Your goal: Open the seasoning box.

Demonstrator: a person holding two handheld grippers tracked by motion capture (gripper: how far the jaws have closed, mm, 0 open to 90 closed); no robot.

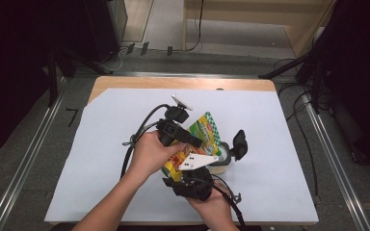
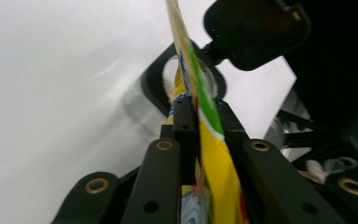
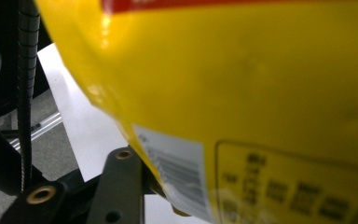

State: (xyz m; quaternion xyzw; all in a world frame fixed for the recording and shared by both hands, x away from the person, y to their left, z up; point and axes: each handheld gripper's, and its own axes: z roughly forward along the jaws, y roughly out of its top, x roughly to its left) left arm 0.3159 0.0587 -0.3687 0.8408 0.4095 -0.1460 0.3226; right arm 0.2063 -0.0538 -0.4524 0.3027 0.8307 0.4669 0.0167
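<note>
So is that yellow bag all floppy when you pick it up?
Probably floppy: the yellow bag looks thin and flat where the left gripper pinches it. Its glossy skin may be slippery, and it seems light.

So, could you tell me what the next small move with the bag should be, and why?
Probably tip the yellow bag a little further over the clear container. The left gripper is clamped on the bag's upper edge, directly above the container's open mouth, with its black lid flipped aside. The right gripper supports the bag's lower end, so raising that end should start the pour.
</note>
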